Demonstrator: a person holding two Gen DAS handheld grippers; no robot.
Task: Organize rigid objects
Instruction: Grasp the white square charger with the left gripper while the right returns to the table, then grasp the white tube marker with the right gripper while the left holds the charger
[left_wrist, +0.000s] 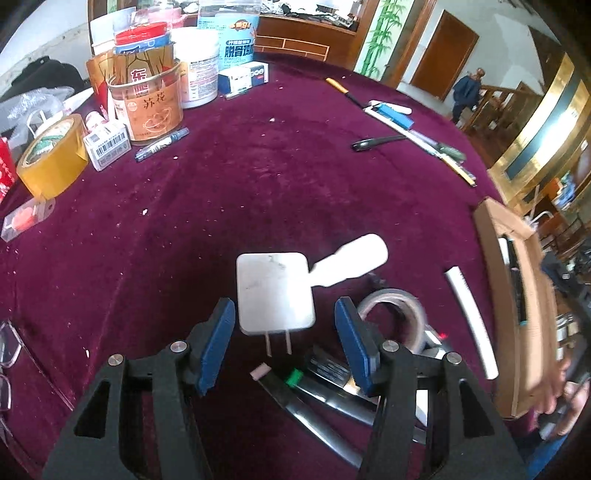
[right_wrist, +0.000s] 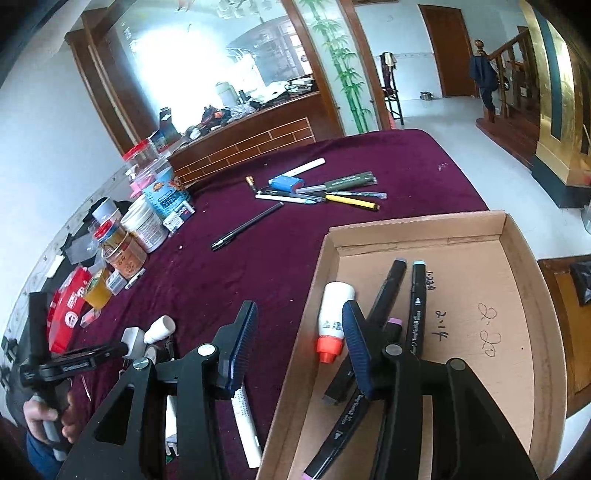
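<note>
My left gripper (left_wrist: 284, 332) is open above the maroon tablecloth, its blue pads on either side of a white plug charger (left_wrist: 274, 291) whose prongs point toward me. A small white bottle (left_wrist: 351, 260) lies just beyond the charger. My right gripper (right_wrist: 299, 347) is open and empty over the near left wall of a cardboard tray (right_wrist: 480, 295). The tray holds a white bottle with an orange cap (right_wrist: 333, 325) and black markers (right_wrist: 417, 306). The left gripper also shows in the right wrist view (right_wrist: 122, 347), at the charger (right_wrist: 132, 336).
A tape roll (left_wrist: 391, 314), black markers (left_wrist: 325, 384) and a white tube (left_wrist: 471, 321) lie near the left gripper. Jars, tins, yellow tape (left_wrist: 51, 158) and boxes crowd the far left. Loose pens and a blue eraser (right_wrist: 286, 183) lie at the far side. The tray (left_wrist: 517, 310) stands right.
</note>
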